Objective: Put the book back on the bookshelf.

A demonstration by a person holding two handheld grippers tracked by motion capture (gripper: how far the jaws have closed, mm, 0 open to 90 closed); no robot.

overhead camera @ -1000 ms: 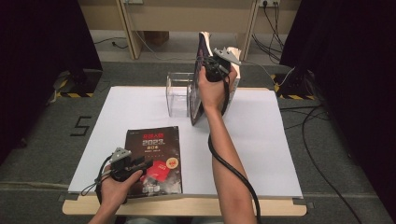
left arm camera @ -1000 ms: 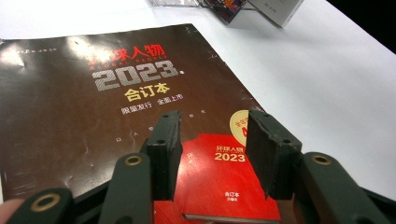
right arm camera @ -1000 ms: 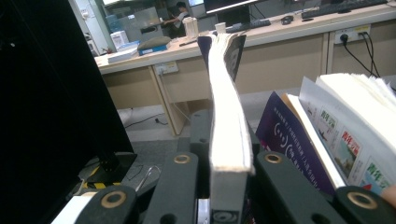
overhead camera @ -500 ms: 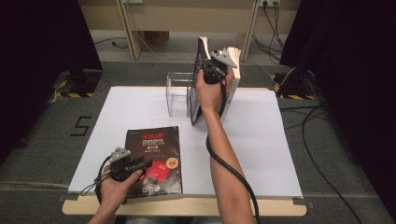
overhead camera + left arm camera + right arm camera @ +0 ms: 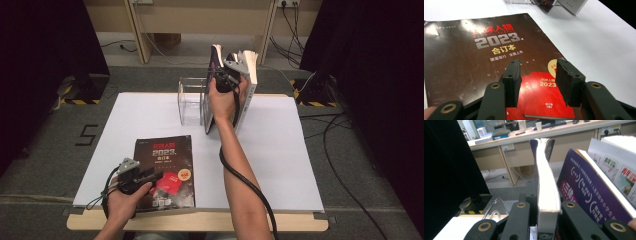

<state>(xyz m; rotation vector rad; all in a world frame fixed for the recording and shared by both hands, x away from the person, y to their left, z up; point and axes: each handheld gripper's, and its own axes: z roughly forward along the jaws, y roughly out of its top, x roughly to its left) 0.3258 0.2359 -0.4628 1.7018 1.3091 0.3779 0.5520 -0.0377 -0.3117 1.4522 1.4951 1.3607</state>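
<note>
A dark brown magazine (image 5: 165, 165) with "2023" on its cover lies flat near the table's front edge. My left gripper (image 5: 150, 176) hovers over its red lower corner, open, with nothing between the pads (image 5: 537, 72). At the back, my right gripper (image 5: 222, 82) is shut on a thick dark-covered book (image 5: 216, 55) held upright by its page edge (image 5: 546, 182). That book stands beside a clear acrylic book stand (image 5: 190, 100). A purple book (image 5: 584, 192) and a white magazine (image 5: 248, 90) lean just to its right.
A white sheet (image 5: 300, 150) covers the table. A black cable trails from the right gripper along the forearm (image 5: 245, 180). Wooden desk legs and floor cables lie beyond the far edge. In the left gripper view, the leaning books' bottoms (image 5: 564, 5) rest on the sheet.
My right hand has sunk a little with the upright book in its grip. The left hand and the flat magazine have not moved.
</note>
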